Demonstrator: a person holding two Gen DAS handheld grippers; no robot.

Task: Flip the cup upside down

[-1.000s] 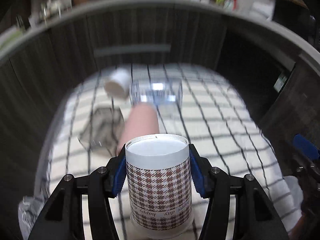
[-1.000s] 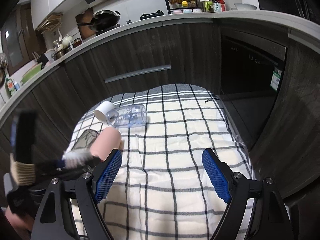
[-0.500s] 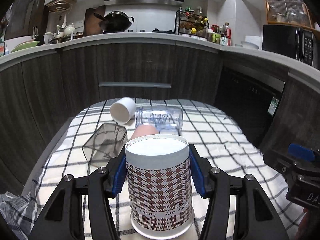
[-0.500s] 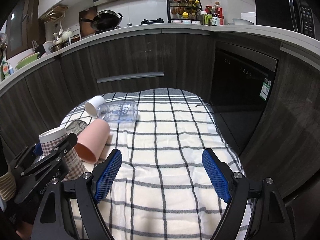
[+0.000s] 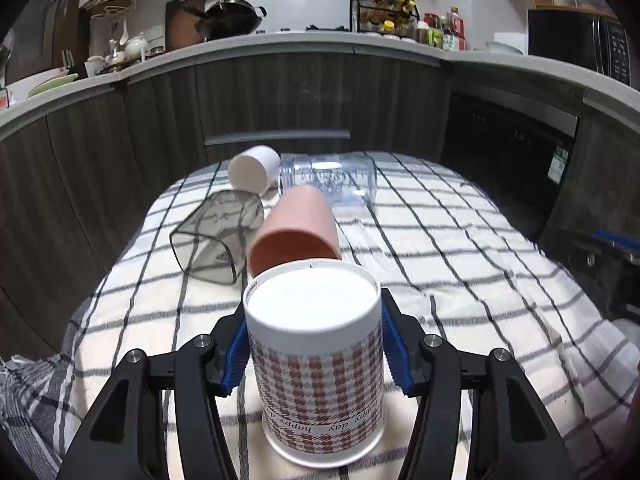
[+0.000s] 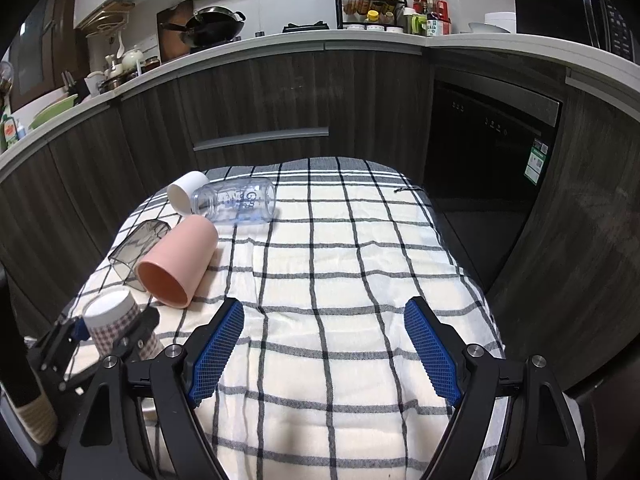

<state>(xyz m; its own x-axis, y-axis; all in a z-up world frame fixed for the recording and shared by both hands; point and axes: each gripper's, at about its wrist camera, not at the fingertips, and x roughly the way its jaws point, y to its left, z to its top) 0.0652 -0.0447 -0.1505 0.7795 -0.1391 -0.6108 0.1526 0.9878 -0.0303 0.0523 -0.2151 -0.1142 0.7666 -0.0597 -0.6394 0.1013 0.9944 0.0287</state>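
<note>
Left wrist view: our left gripper point(image 5: 314, 350) pinches the houndstooth cup point(image 5: 318, 364), base up, rim on the cloth point(image 5: 460, 280); our right gripper point(image 6: 324, 348) hangs spread, well apart.

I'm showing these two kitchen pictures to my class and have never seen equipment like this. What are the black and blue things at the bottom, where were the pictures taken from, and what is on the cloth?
They are two hand-held grippers, each carrying a camera that looks along its jaws. The left gripper holds a houndstooth paper cup, base up, rim on the checked cloth. The right gripper is open and empty. Lying on their sides behind are a pink cup, a smoky clear cup and a clear bottle with a white cap.
</note>
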